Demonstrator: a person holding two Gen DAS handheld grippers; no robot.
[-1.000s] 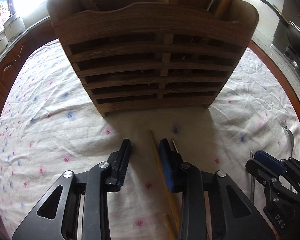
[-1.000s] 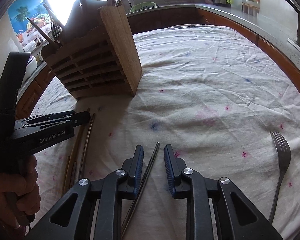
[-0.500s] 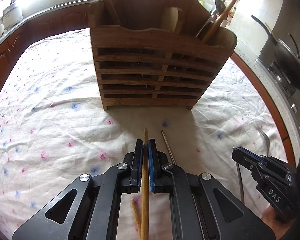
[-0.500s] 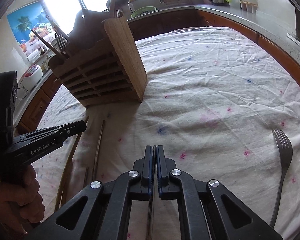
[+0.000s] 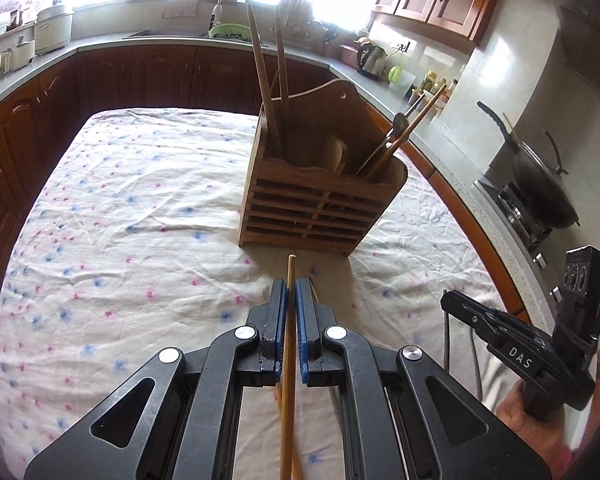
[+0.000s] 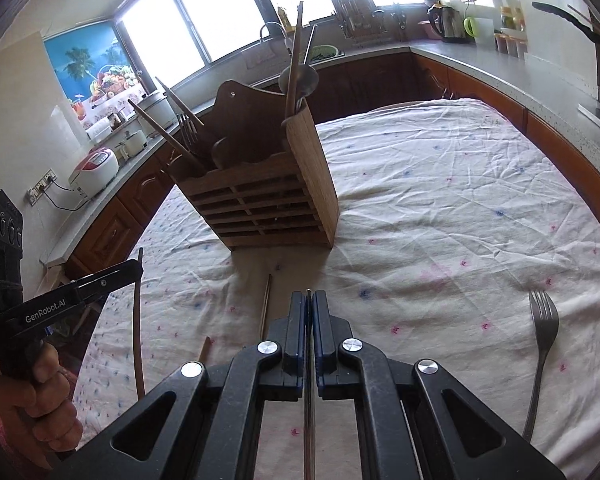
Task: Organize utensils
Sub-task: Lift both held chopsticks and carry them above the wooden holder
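Wooden chopstick (image 5: pixel 288 344) pinched between the closed pads of the left gripper (image 5: pixel 291 300), lifted off the tablecloth (image 5: pixel 120 208), tip pointing toward the slatted wooden utensil holder (image 5: pixel 320 208). Thin metal chopstick (image 6: pixel 309 412) clamped edge-on in the right gripper (image 6: pixel 309 312), pads pressed tight on it, likewise aimed at the holder. Inside the holder: upright wooden chopsticks (image 5: pixel 270 80), a wooden spoon (image 5: pixel 338 156), a metal spoon (image 5: pixel 398 122). On the cloth: another chopstick (image 6: pixel 265 306) near the holder's base, a metal fork (image 6: pixel 542 356) well off to the right. Behind, kitchen counter (image 5: pixel 100 42) with kettle (image 5: pixel 372 56).
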